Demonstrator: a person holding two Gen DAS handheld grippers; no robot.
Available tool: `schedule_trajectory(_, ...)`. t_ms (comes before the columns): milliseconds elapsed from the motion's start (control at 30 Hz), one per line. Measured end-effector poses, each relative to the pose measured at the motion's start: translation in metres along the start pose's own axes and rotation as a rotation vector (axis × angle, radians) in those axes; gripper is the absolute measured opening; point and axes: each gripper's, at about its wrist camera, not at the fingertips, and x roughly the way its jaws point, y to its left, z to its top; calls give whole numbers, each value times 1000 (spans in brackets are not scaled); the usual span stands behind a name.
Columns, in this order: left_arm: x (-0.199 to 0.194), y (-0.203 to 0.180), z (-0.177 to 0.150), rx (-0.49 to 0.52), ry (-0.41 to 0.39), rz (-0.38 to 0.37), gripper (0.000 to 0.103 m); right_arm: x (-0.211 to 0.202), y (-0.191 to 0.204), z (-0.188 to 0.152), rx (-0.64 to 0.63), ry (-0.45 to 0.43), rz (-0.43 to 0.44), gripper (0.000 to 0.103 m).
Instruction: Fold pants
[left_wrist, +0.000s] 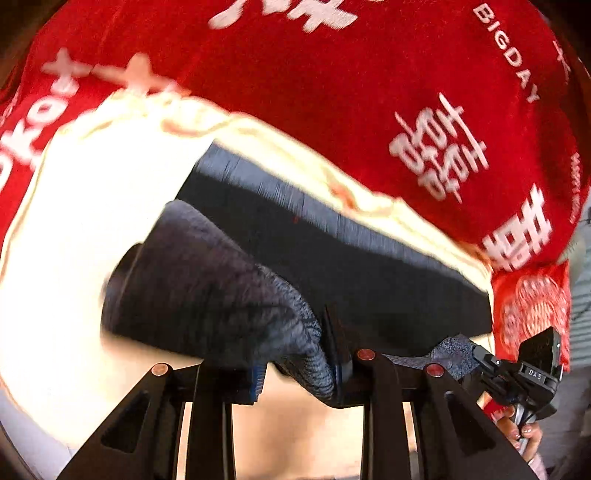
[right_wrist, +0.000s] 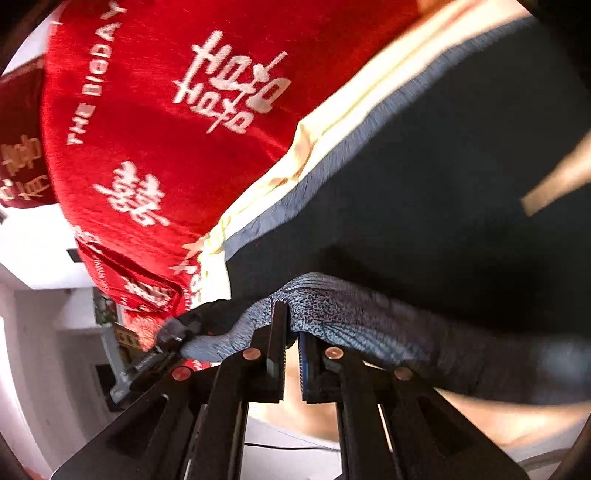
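Clearly both grippers pinch the dark blue-grey knitted pants (left_wrist: 332, 266) at one edge: the left gripper (left_wrist: 301, 369) and the right gripper (right_wrist: 291, 350) are clamped on cloth above the cream sheet (left_wrist: 74, 221). Best to carry both corners level, keeping the edge taut.

Both views were bright but uneven. In the left wrist view the cream sheet (left_wrist: 85, 229) was blown out to near white by strong glare, losing all texture. Motion blur smeared the dark pants (left_wrist: 332, 266) and the white lettering on the red blanket (left_wrist: 332, 92), worst toward the upper left. Fisheye distortion bowed every edge, and the corners fell to black. In the right wrist view the pants (right_wrist: 443, 184) sat in deep shadow with little detail, their hem streaked by blur, while a white wall (right_wrist: 33, 240) at the left was overexposed.
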Motion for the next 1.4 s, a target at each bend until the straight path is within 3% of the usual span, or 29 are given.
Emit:
schedule_trajectory(200, 61, -9, 69, -17, -49, 122, 29, 59, -2, 98, -39, 123, -79, 9)
schedule_trajectory(333, 100, -2, 87, -41, -33, 213, 33, 98, -16, 136, -37, 172, -125, 12)
schedule_trajectory(400, 104, 2, 87, -63, -30, 224, 34, 109, -18, 145, -32, 211, -146, 24)
schedule_trajectory(467, 95, 0, 85, -52, -35, 222, 45, 107, -12, 144, -44, 219, -109, 74)
schedule_trajectory(500, 90, -2, 83, -48, -41, 233, 54, 103, -5, 141, -62, 216, -86, 82)
schedule_trajectory(533, 81, -2, 82, -44, -56, 264, 75, 96, 5, 137, -90, 199, -91, 83)
schedule_trajectory(567, 70, -2, 81, -41, -83, 288, 77, 89, 15, 132, -124, 179, -111, 83)
schedule_trajectory(633, 51, -2, 78, -15, -106, 315, 78, 79, 38, 120, -208, 153, -137, 79)
schedule_trajectory(733, 53, -6, 71, 41, -74, 345, 78, 92, 65, 103, -314, 186, -120, 44)
schedule_trajectory(767, 63, -12, 70, 67, -53, 361, 78, 104, 72, 99, -352, 217, -134, 40)
schedule_trajectory(900, 105, -25, 65, 112, -25, 382, 78, 168, 88, 93, -514, 271, -225, 37)
schedule_trajectory(1000, 131, -26, 70, 101, -49, 447, 78, 198, 73, 104, -528, 273, -305, 36)
schedule_trajectory(1033, 136, -25, 71, 103, -62, 467, 78, 207, 65, 111, -507, 269, -327, 26)
schedule_trajectory(1067, 140, -24, 73, 114, -71, 485, 78, 210, 63, 116, -500, 253, -332, 23)
schedule_trajectory(1233, 137, -31, 73, 145, -49, 510, 79, 188, 63, 138, -421, 132, -307, 30)
schedule_trajectory(1333, 124, -40, 64, 142, -26, 504, 79, 153, 61, 136, -390, 106, -254, 52)
schedule_trajectory(1400, 115, -49, 50, 165, -12, 505, 79, 126, 56, 128, -375, 87, -227, 55)
